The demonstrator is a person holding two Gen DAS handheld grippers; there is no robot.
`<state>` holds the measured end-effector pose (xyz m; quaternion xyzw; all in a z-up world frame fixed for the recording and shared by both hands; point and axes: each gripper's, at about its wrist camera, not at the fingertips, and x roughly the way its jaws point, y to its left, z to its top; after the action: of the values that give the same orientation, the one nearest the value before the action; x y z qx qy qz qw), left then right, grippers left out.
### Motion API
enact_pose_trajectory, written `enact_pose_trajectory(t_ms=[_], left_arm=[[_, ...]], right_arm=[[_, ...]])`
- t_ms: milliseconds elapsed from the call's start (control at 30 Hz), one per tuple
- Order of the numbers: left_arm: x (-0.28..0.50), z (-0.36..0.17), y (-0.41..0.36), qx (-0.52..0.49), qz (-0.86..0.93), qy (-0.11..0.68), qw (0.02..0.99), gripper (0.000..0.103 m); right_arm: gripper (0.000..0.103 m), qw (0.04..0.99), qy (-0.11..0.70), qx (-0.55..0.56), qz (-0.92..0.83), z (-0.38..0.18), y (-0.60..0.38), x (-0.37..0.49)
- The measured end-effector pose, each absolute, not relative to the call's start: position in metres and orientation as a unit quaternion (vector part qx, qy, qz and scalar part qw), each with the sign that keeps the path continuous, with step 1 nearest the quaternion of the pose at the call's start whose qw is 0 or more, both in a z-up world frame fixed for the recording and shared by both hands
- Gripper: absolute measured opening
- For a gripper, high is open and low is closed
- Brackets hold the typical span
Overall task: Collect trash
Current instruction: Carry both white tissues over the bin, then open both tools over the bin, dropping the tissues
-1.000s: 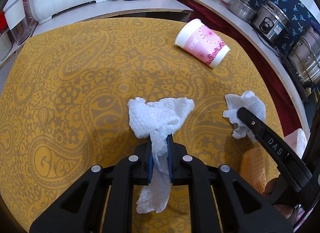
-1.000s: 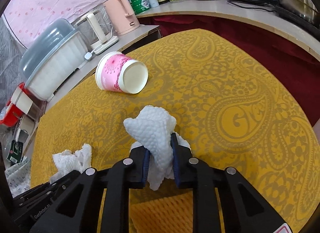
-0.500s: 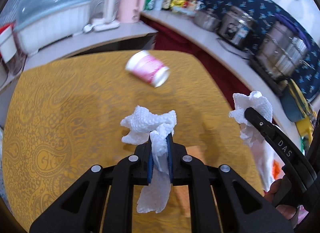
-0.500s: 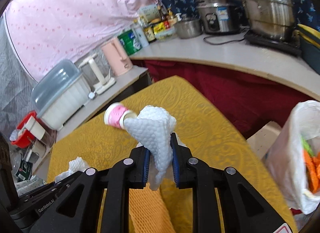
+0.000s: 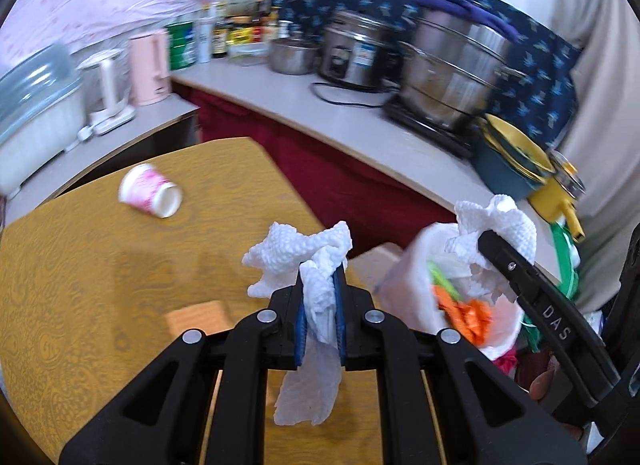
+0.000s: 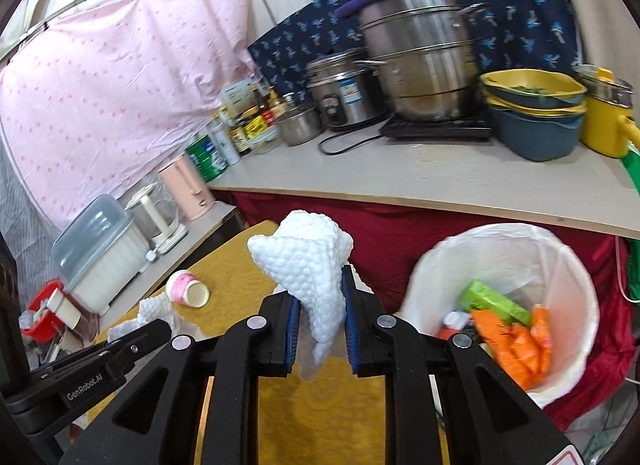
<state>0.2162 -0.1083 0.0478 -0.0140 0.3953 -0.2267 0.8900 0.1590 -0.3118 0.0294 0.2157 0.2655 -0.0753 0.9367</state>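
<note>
My left gripper [image 5: 320, 289] is shut on a crumpled white paper towel [image 5: 300, 251], held in the air over the table's right part. My right gripper [image 6: 322, 289] is shut on another crumpled white paper towel [image 6: 308, 257], raised beside the table's edge. It also shows in the left wrist view [image 5: 500, 221], above the trash bin. The white-lined trash bin [image 6: 560, 265] stands right of the table and holds orange and green waste; it shows in the left wrist view too [image 5: 424, 265]. A pink paper cup [image 5: 150, 195] lies on its side on the yellow table [image 5: 80, 265].
A counter [image 6: 400, 177] runs behind with steel pots [image 6: 424, 53], a rice cooker [image 6: 344, 85], stacked bowls [image 6: 536, 113], bottles, a pink kettle [image 6: 188, 189]. A red cloth hangs under the counter. An orange mesh pad [image 5: 200, 313] lies on the table near me.
Both grippers rose off the table with their towels and swung right toward the trash bin, which has come into view. The pink cup stayed on the table.
</note>
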Motion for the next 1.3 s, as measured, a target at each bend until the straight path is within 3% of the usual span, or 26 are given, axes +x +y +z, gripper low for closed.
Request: enact_pose_trajectory(t_ms=[667, 1300], left_arm=[[0.167, 0.032, -0.267, 0.073, -0.324, 0.400, 0.854, 0.011], [0.179, 0.004, -0.310, 0.097, -0.332, 0.422, 0.838, 0.012]], right_arm=[[0.019, 0.908, 0.264, 0.272, -0.180, -0.013, -0.435, 0.081], [0.022, 0.892, 0.286, 0.291, -0.196, -0.044, -0.461, 0.089]])
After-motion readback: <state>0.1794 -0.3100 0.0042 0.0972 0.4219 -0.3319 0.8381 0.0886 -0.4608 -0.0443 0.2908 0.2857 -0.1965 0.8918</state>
